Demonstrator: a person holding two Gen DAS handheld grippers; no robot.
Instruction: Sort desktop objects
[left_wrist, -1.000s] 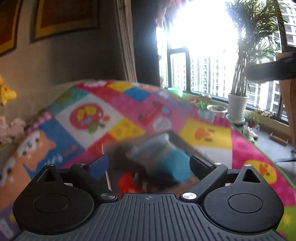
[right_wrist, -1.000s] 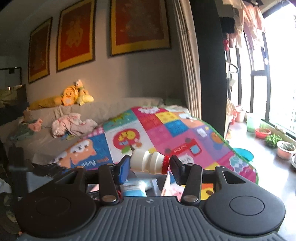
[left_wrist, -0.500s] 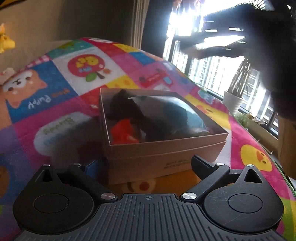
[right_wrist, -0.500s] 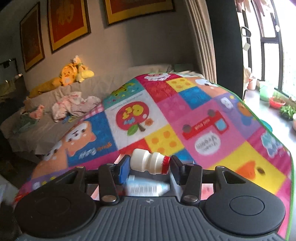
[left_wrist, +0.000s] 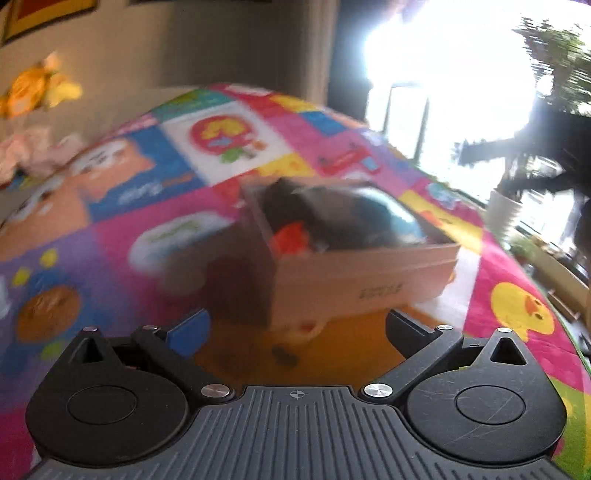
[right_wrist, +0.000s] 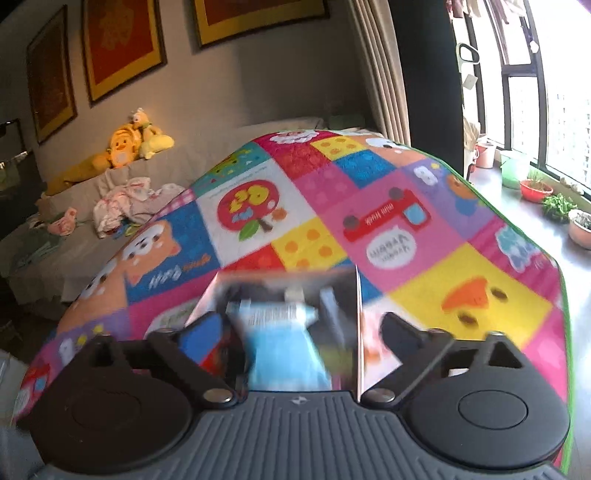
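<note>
A cardboard box (left_wrist: 362, 280) stands on the colourful play mat (left_wrist: 110, 240). It holds dark items, a blue item (left_wrist: 391, 218) and an orange one (left_wrist: 291, 240), all blurred. My left gripper (left_wrist: 295, 330) hangs just short of the box's near wall. Its jaws are opening wide and nothing is between them. In the right wrist view my right gripper (right_wrist: 303, 332) is over the same box (right_wrist: 280, 275), above a blue pack (right_wrist: 288, 354) with a barcode label. Its jaws are also opening and grip nothing. I cannot pick out the small white bottle in the blur.
Beyond the mat (right_wrist: 406, 221) is a sofa with a yellow plush toy (right_wrist: 125, 151) and crumpled clothes (right_wrist: 125, 199). Plant pots (right_wrist: 535, 190) line the window sill on the right, and a white pot (left_wrist: 504, 218) stands there too. A dark blurred shape crosses the bright window.
The right gripper has let go of the white red-capped bottle, spread its jaws wide and sunk over the box. The left gripper has dropped lower, and the box sits further right in its view.
</note>
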